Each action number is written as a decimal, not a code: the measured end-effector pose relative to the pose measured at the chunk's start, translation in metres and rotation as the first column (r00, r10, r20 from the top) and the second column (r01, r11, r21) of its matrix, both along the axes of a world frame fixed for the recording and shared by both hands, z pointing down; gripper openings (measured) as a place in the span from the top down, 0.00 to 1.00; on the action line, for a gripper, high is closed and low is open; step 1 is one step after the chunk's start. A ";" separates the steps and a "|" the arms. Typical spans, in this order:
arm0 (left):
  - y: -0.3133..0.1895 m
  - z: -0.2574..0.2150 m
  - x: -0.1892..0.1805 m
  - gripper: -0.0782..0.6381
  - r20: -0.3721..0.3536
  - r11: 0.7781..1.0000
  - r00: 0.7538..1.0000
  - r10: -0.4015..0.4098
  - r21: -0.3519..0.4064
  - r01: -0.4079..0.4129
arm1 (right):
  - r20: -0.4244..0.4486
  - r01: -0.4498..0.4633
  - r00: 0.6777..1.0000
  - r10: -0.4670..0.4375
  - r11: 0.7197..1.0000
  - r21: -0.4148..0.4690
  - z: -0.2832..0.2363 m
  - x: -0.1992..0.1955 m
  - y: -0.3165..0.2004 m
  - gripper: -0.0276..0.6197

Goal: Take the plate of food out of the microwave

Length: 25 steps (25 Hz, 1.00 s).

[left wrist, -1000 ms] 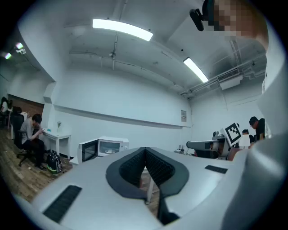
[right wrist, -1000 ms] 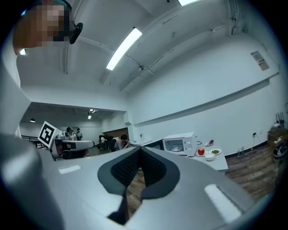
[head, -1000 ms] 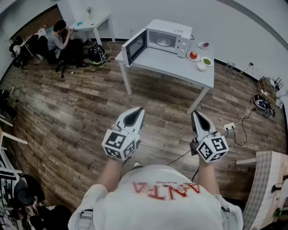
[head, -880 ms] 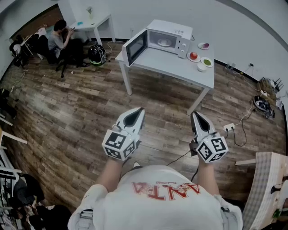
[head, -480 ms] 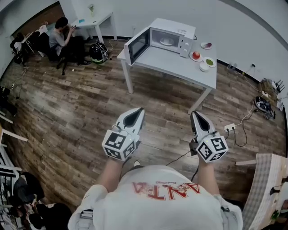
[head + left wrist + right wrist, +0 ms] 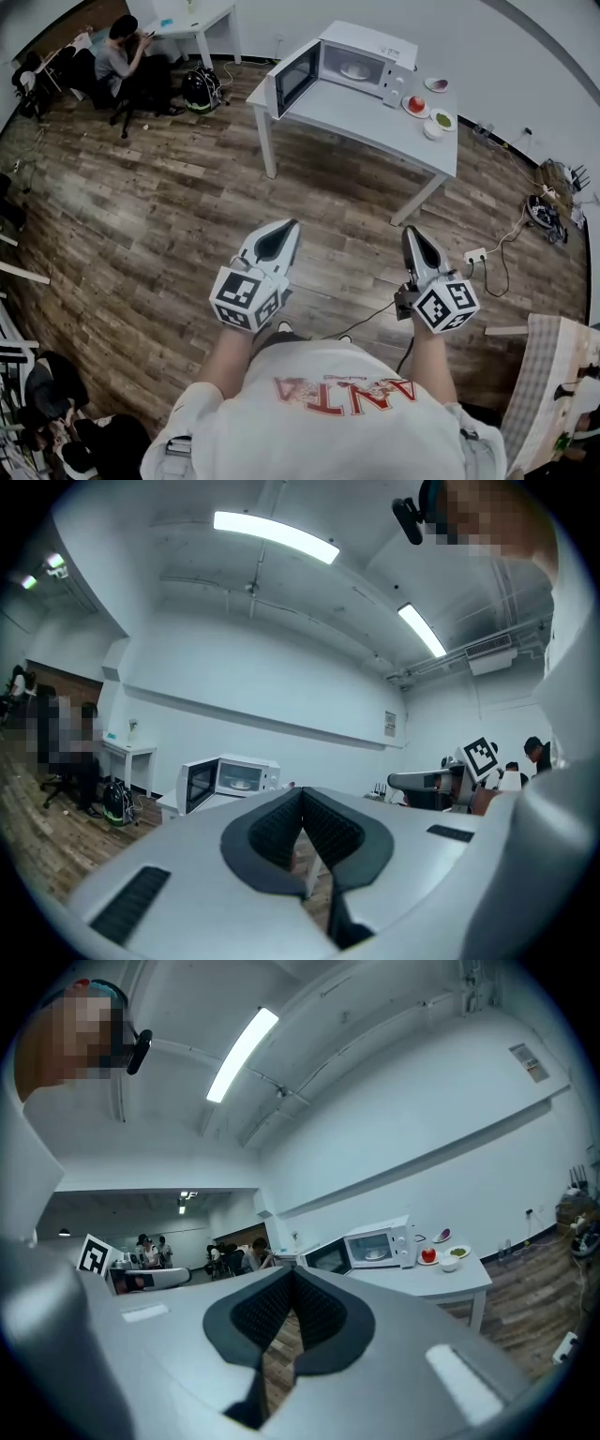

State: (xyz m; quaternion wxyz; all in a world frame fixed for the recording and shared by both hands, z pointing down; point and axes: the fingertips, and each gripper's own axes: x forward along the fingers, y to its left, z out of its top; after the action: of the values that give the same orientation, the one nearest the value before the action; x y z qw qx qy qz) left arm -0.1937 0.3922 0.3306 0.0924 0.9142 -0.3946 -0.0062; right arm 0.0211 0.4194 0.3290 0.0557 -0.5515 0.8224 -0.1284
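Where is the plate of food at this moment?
In the head view, top centre: the plate sits inside the open microwave on the white table, with small dishes just to the view's right of the microwave.

The left gripper (image 6: 302, 794) fills the lower part of the frame. Its dark ribbed fingers (image 6: 270, 832) are closed tip to tip with nothing between them. Beyond the tips, a white microwave (image 6: 269, 777) stands on a white table (image 6: 171, 803), its door (image 6: 199, 786) swung open to the left. A plate (image 6: 241, 783) sits inside, its contents too small to tell. Further left are a smaller table (image 6: 127, 753), a black bag (image 6: 114, 803) on the wooden floor (image 6: 37, 841), and a seated person (image 6: 67, 761). At the right, the right gripper (image 6: 392, 781) lies level with its tip toward the left and its marker cube (image 6: 480, 756) behind. Two light strips (image 6: 277, 534) cross the ceiling.
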 end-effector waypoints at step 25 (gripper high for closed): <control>-0.112 0.019 -0.006 0.88 0.019 0.999 0.999 -0.030 -0.012 0.030 | 0.042 0.192 0.979 -0.199 0.973 0.125 -0.008 -0.033 -0.112 0.95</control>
State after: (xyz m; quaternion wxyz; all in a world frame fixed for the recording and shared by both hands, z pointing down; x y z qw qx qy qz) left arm -0.1999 0.2802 0.3492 0.0942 0.9075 -0.4093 0.0037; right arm -0.0121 0.3071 0.3206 0.0980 -0.4599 0.8770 -0.0985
